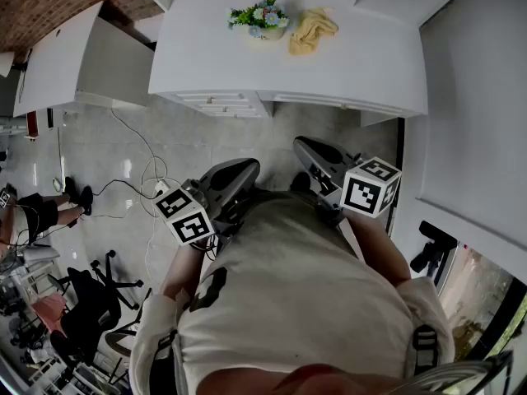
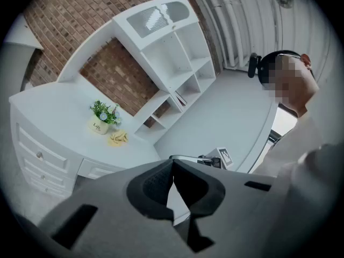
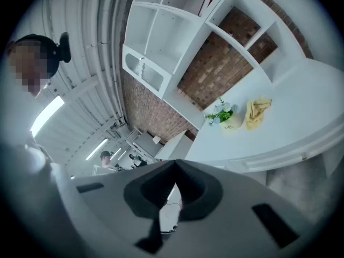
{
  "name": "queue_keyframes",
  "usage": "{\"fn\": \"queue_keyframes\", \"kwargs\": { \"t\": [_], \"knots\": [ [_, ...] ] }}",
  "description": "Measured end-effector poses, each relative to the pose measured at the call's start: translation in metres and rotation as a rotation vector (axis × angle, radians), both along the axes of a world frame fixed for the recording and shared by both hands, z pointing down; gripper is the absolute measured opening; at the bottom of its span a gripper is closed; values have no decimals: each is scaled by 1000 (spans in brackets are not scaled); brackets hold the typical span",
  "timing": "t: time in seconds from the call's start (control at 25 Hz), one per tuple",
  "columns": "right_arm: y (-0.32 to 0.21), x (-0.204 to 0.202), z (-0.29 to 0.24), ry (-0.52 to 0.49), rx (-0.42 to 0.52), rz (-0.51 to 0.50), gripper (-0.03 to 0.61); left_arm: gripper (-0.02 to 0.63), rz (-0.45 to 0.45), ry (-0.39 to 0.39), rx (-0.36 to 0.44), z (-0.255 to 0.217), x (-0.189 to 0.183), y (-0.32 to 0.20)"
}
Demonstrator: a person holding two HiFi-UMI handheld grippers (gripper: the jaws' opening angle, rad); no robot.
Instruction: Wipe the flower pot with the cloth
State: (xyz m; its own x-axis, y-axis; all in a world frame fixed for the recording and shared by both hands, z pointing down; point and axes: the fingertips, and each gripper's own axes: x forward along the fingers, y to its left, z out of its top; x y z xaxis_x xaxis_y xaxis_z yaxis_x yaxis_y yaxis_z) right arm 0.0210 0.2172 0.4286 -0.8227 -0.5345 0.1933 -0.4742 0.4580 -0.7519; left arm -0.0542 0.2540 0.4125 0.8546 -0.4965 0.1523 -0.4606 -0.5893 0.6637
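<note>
Two grippers sat mid-frame in the head view, left gripper (image 1: pixel 244 169) and right gripper (image 1: pixel 306 146). The flower pot (image 1: pixel 265 28) and yellow cloth (image 1: pixel 311 30) lay just beside each other at top centre on the white desk (image 1: pixel 354 64). Left gripper view: jaws pressed together, empty. Right gripper view: likewise closed, pot at centre right.

Showing plain white on the counter (image 1: pixel 346 68), pale yellow on the cloth (image 1: pixel 311 30), cream on the flower pot (image 1: pixel 267 34), green and pale blue on its blossoms (image 1: pixel 262 13). Showing grey on the left hand-held gripper (image 2: pixel 172 163) and right hand-held gripper (image 3: pixel 174 168), black-and-white squares on their marker cubes (image 1: pixel 184 216).
</note>
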Motion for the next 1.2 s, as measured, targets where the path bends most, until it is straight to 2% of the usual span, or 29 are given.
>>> {"fn": "queue_keyframes", "kwargs": {
  "t": [0.32, 0.44, 0.56, 0.68, 0.8, 0.92, 1.2],
  "knots": [
    [8, 6, -1, 8, 32, -105, 8, 20, -72, -12, -22, 12, 18, 16],
    [0, 0, -20, -52, 46, -114, 8, 20, -89, 14, -56, 15, 16, 21],
    [0, -15, -45, -102, 99, -207, 8, 20, -127, 13, -57, 13, 13, 30],
    [11, -25, -52, -103, 133, -299, 8, 20, -129, -31, -37, 12, 20, 37],
    [25, -44, -54, -130, 137, -415, 8, 20, -116, -83, -24, 15, 28, 37],
    [37, -66, -54, -143, 137, -512, 8, 20, -146, -112, -11, 14, 21, 38],
    [40, -94, -41, -169, 56, -579, 8, 20, -247, -122, -10, 13, -10, 36]
  ]
}}
